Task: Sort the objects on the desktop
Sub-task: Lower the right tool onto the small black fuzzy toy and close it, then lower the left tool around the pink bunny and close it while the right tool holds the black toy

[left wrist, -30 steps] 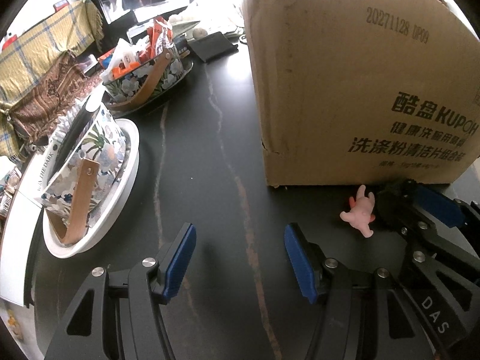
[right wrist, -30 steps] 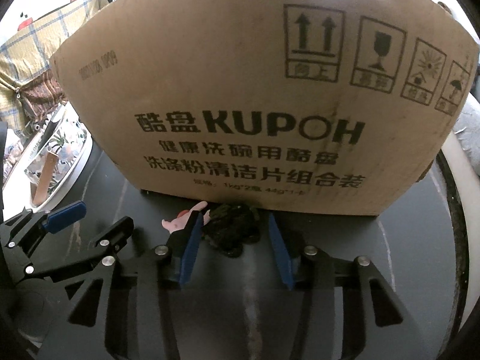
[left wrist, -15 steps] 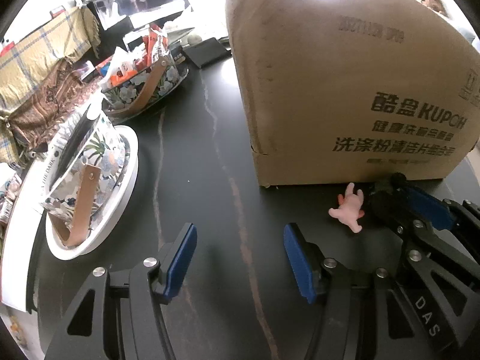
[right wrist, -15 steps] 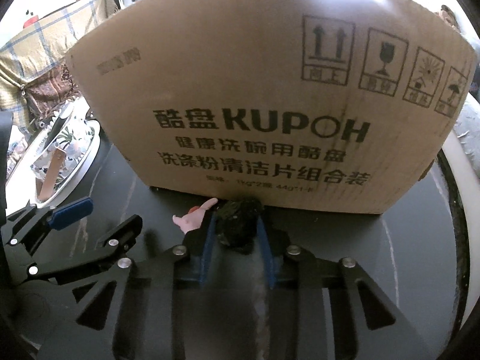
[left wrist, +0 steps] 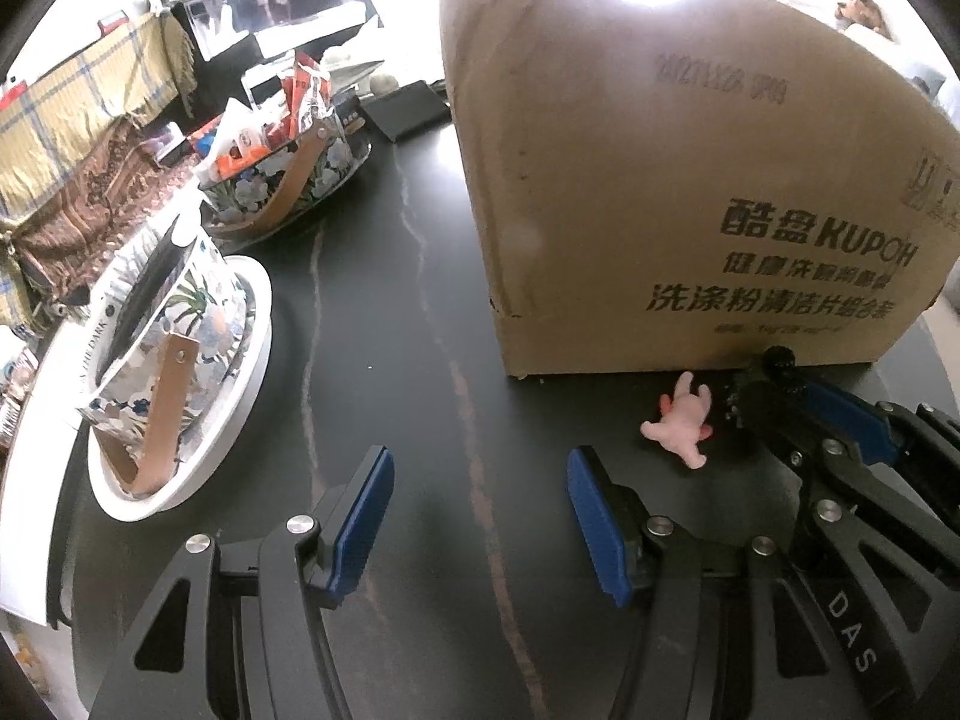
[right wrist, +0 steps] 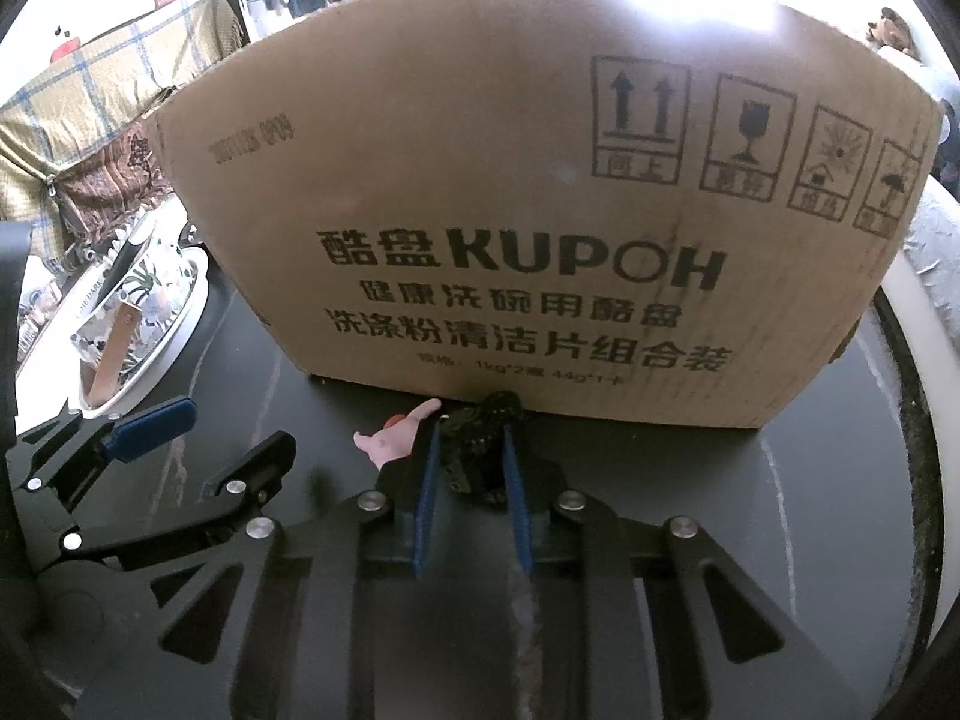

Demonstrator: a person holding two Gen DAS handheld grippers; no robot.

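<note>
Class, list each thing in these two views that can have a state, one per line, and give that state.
right gripper: shut on the dark lumpy object
left gripper: open, empty
pink figurine: lying loose on the table
cardboard box: upright, top hidden
near floral basket: sitting in a white dish

Dark tabletop (left wrist: 372,324), black stone look, pale and rust veins running lengthwise. Strong glare from behind, upper centre blown white; window itself not discernible. Far left: sofa or bench under yellow plaid throw (left wrist: 72,120), brown patterned cloth (left wrist: 90,198) below it. Dark shelf unit (left wrist: 264,6) at back, small items on top, too blurred to identify. Pale curved furniture edge (right wrist: 924,312) at right.
</note>
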